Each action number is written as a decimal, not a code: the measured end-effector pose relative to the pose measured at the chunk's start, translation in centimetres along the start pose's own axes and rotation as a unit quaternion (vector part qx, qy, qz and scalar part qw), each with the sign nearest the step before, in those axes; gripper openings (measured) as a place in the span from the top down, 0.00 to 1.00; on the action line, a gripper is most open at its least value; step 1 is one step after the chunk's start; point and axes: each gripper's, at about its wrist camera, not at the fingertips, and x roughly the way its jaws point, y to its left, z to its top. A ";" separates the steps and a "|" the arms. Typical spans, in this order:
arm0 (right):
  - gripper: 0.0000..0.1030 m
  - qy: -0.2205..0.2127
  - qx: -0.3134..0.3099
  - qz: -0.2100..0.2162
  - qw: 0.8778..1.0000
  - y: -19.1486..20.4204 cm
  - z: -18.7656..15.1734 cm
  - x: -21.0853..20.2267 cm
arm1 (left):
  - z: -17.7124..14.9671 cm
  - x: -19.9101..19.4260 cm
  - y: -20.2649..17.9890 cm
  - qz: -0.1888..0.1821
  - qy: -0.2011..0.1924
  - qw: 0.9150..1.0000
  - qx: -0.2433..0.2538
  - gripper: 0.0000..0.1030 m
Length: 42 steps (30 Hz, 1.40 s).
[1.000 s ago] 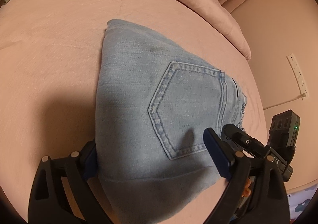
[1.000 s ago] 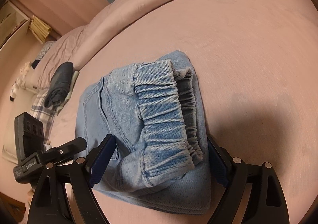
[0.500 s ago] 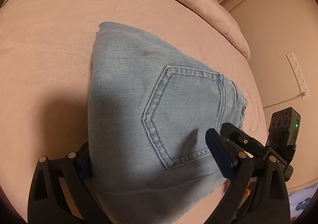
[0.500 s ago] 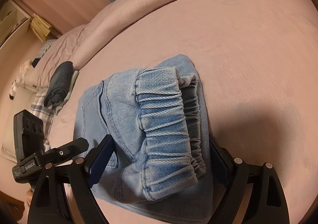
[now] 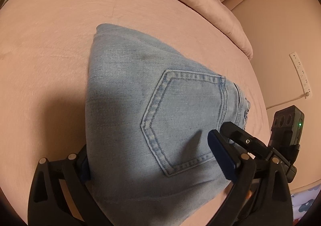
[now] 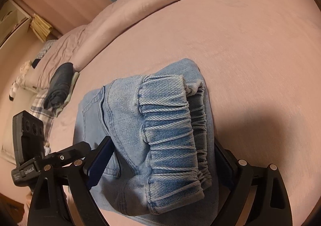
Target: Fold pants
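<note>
Pants [image 5: 144, 117] lay folded into a compact bundle on the bed [image 5: 50, 49], straddled between the spread jaws of left gripper [image 5: 152, 155] and right gripper [image 6: 160, 163], neither clamping; judged final squaring step, next calling for withdrawing both clear without dragging denim.

I see a pink bed [image 5: 50, 49] under everything. Folded jeans [image 5: 144, 109] lie flat on it, just ahead of my left gripper [image 5: 152, 155]. Farther off, left of my right gripper [image 6: 160, 155], a dark folded garment [image 6: 60, 83] rests near the bed's edge.
</note>
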 end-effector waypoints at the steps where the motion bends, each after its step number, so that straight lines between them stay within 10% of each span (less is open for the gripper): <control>1: 0.09 0.000 0.001 0.000 1.000 0.1 0.0 0.0 | 0.0 0.0 0.0 -0.001 0.000 1.000 0.000 0.07; 10: 0.11 -0.005 -0.011 -0.014 1.000 1.3 0.0 -0.4 | -0.4 -0.6 0.2 0.017 -0.008 1.000 -0.006 0.30; 42: 0.12 -0.027 -0.098 0.013 0.995 9.4 0.5 -1.2 | -1.2 -7.3 0.7 0.007 -0.078 0.997 0.005 0.30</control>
